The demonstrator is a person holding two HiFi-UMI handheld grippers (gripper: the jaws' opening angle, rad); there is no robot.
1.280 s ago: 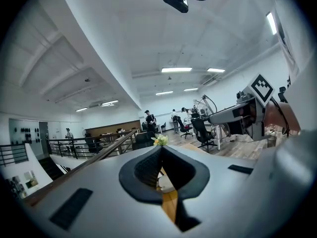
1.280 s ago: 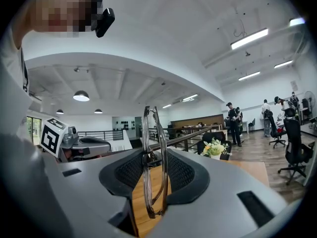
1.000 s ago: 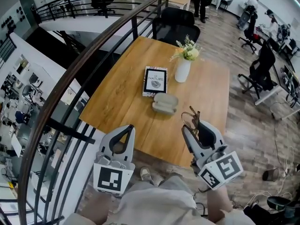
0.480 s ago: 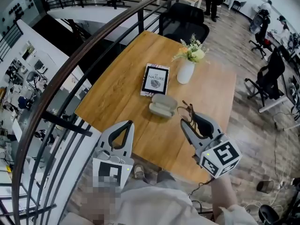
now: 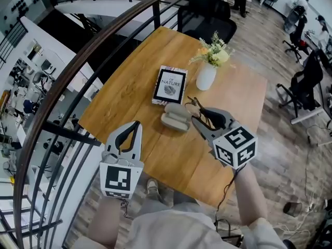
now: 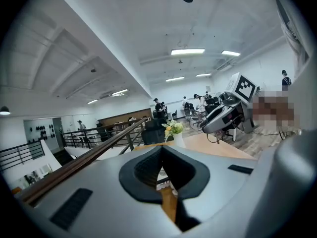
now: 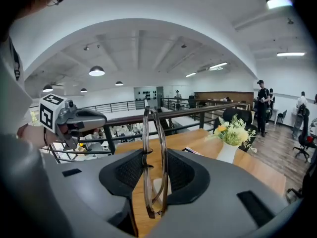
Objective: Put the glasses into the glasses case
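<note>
Right gripper [image 5: 201,116]: my right forearm [image 5: 250,191] comes in from the lower right. The jaws aim up and to the left across the bench [image 5: 124,100] and tip somewhat downward. The marker cube sits nearest me, one face turned up to the head camera.
Right jaws: clenched on the glasses [image 5: 197,109]. In the right gripper view [image 7: 154,168] the pads press both sides of the glasses [image 7: 153,157], which stand on edge with the rims rising above the jaws.
Glasses: held clear of the bench top, sticking out past the jaw tips. They are just beside the right end of the glasses case [image 5: 175,116]. I cannot tell whether they touch it.
Glasses case: pale grey-green with its lid down, lying flat on the bench just below the book [image 5: 169,85].
Left gripper [image 5: 135,125]: my left forearm [image 5: 105,219] rises from the bottom edge. The gripper hangs over the near bench edge, close to the railing [image 5: 78,74], and points away from me, close to level.
Left jaws: tips pressed together with nothing between them, as the left gripper view [image 6: 161,150] shows.
Other items: a white vase of flowers [image 5: 206,75] stands beyond the case, beside the book.
</note>
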